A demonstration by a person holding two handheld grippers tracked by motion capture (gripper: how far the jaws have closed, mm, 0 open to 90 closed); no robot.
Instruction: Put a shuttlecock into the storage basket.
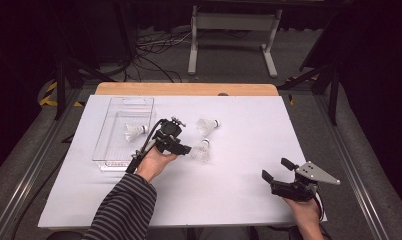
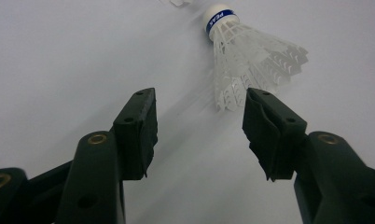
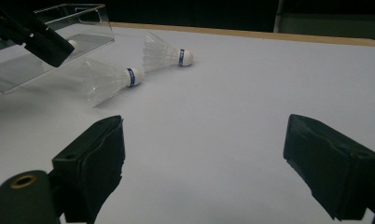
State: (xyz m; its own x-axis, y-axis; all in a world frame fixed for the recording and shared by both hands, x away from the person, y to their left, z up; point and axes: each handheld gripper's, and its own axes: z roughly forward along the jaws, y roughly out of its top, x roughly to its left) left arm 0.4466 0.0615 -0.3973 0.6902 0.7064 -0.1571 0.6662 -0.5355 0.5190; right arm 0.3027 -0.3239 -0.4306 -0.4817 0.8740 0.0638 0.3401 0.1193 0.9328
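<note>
Left gripper (image 2: 199, 121): jaws spread, nothing pinched; shuttlecock (image 2: 251, 65) just ahead of tips. Right gripper (image 3: 204, 154): jaws spread wide, nothing between.

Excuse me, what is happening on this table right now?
A person is collecting shuttlecocks into a clear tray on the white table. One shuttlecock already lies in the tray. The left gripper is open and reaches for the near shuttlecock on the table; its jaws stand just short of the feather skirt and nothing is held. Another shuttlecock lies a little farther back. The right gripper waits open and empty near the front right of the table.
</note>
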